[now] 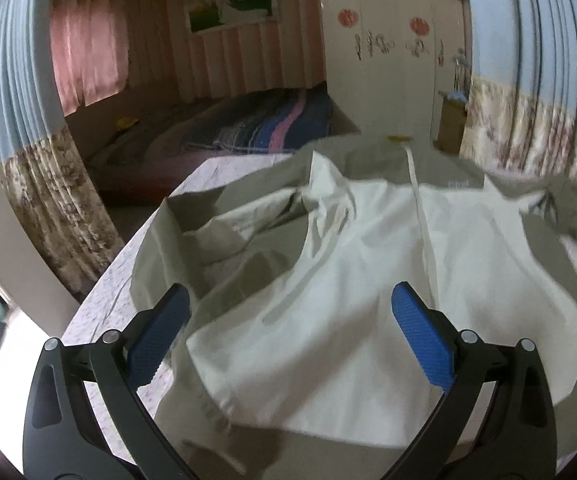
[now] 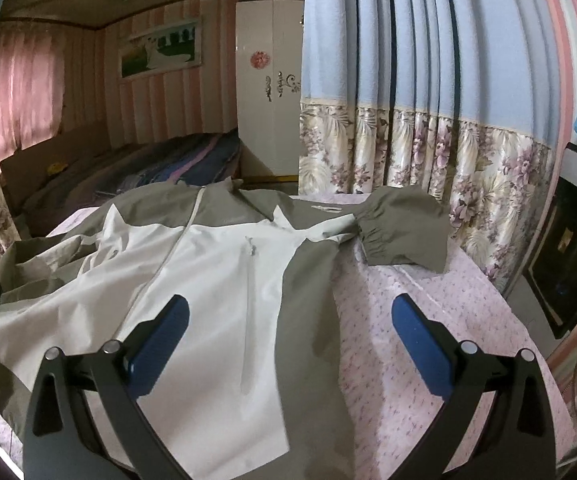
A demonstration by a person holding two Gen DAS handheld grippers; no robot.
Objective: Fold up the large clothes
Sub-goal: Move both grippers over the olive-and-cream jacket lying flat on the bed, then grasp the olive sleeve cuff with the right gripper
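A large white and olive jacket lies spread and rumpled on a table with a pink floral cloth. My left gripper is open and empty, hovering over the jacket's left side near its hem. In the right wrist view the jacket lies front up with its zip running toward the collar. One olive sleeve with an elastic cuff stretches to the far right. My right gripper is open and empty above the jacket's right olive side panel.
Blue curtains with floral hems hang right behind the table. A bed with a striped blanket and a white wardrobe stand beyond. A dark appliance stands at the right. The tablecloth lies bare right of the jacket.
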